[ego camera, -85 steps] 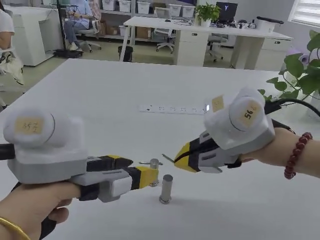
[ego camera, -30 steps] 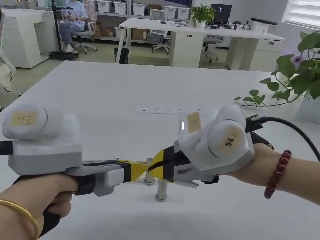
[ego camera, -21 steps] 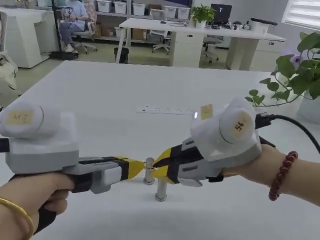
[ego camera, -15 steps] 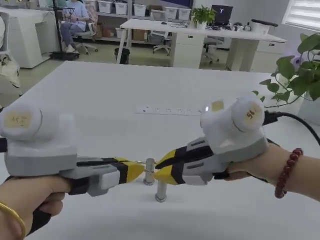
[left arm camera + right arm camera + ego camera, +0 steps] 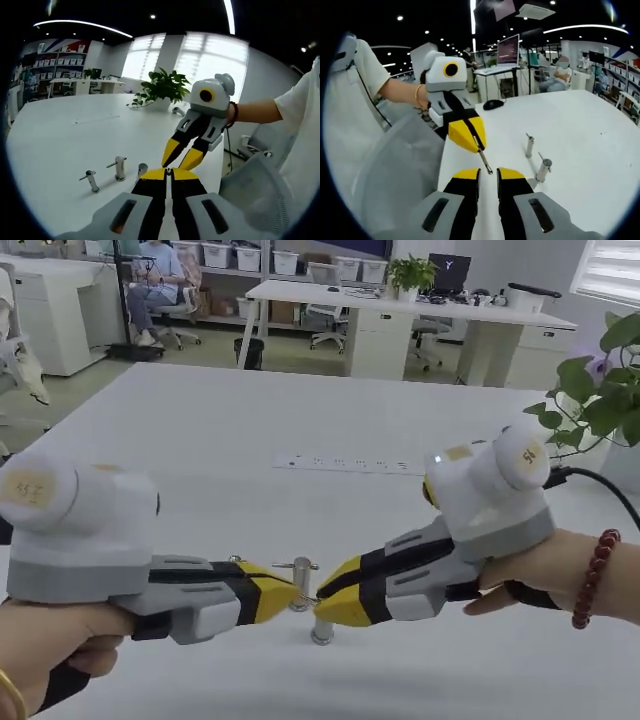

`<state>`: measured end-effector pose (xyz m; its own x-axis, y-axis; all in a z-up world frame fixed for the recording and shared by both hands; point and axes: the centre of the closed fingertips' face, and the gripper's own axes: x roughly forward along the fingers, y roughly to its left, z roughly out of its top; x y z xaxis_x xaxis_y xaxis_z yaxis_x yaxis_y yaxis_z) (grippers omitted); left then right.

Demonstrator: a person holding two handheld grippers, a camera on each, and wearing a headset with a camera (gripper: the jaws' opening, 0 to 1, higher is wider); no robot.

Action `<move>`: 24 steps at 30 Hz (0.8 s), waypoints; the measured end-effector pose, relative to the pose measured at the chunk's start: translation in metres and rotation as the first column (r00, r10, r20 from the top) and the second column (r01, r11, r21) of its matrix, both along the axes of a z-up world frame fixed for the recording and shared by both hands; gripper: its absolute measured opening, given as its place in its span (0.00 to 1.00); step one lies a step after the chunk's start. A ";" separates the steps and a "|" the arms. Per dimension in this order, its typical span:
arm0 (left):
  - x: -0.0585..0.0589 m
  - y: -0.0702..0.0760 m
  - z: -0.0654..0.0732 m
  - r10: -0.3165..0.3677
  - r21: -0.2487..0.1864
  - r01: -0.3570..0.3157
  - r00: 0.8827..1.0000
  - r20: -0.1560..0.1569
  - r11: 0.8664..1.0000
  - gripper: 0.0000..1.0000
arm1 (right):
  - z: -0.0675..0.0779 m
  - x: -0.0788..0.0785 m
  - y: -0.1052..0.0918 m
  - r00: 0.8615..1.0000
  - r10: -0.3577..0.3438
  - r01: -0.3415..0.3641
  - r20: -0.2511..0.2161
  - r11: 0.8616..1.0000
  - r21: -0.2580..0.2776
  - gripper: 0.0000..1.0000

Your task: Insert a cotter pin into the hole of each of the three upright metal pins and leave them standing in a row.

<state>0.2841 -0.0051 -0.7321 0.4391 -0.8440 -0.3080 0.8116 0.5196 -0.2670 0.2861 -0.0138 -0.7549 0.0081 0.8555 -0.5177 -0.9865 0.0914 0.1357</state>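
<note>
Shut tight on a cotter pin (image 5: 485, 161): the left gripper (image 5: 477, 144); jaws apart, tip to tip with it: the right gripper (image 5: 490, 174)
Just beside the tips, three upright metal pins (image 5: 119, 168) in a row on the white table (image 5: 60, 135); cross-pinned, two; bare, the one nearest the jaws

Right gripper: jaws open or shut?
Open. The right gripper shows a clear gap between its jaws; the cotter pin sticks from the left gripper.
</note>
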 end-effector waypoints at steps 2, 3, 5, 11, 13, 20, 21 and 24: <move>-0.002 -0.001 0.000 -0.015 0.000 0.015 1.000 0.003 1.000 0.00 | -0.001 -0.001 0.000 1.000 0.008 -0.008 -0.001 1.000 -0.004 0.15; -0.003 -0.002 0.000 -0.023 0.004 0.023 1.000 0.006 1.000 0.00 | -0.003 -0.002 0.001 1.000 0.012 -0.012 -0.002 1.000 -0.008 0.14; -0.003 -0.001 -0.001 -0.028 0.008 0.028 1.000 0.007 1.000 0.00 | -0.003 -0.003 0.001 1.000 0.023 -0.023 -0.007 1.000 -0.008 0.14; -0.008 -0.002 -0.002 -0.065 0.016 0.065 0.998 0.018 0.998 0.00 | -0.007 -0.011 0.004 0.998 0.058 -0.058 -0.028 0.998 -0.004 0.13; -0.010 -0.003 -0.002 -0.079 0.020 0.079 0.997 0.019 0.997 0.00 | -0.007 -0.013 0.004 0.998 0.065 -0.065 -0.028 0.998 -0.004 0.10; -0.015 -0.005 -0.004 -0.112 0.035 0.110 0.993 0.029 0.993 0.00 | -0.010 -0.018 0.003 0.996 0.072 -0.073 -0.046 0.997 -0.008 0.07; -0.016 -0.005 -0.005 -0.115 0.035 0.114 0.993 0.027 0.993 0.00 | -0.010 -0.019 0.002 0.996 0.074 -0.075 -0.047 0.997 -0.011 0.07; -0.017 -0.006 -0.006 -0.125 0.039 0.124 0.992 0.028 0.992 0.00 | -0.012 -0.021 0.001 0.996 0.079 -0.080 -0.043 0.996 -0.030 0.06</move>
<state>0.2671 -0.0116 -0.7376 0.3412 -0.8809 -0.3279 0.8778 0.4234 -0.2240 0.2646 -0.0131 -0.7667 -0.0814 0.8358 -0.5430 -0.9843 0.0181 0.1754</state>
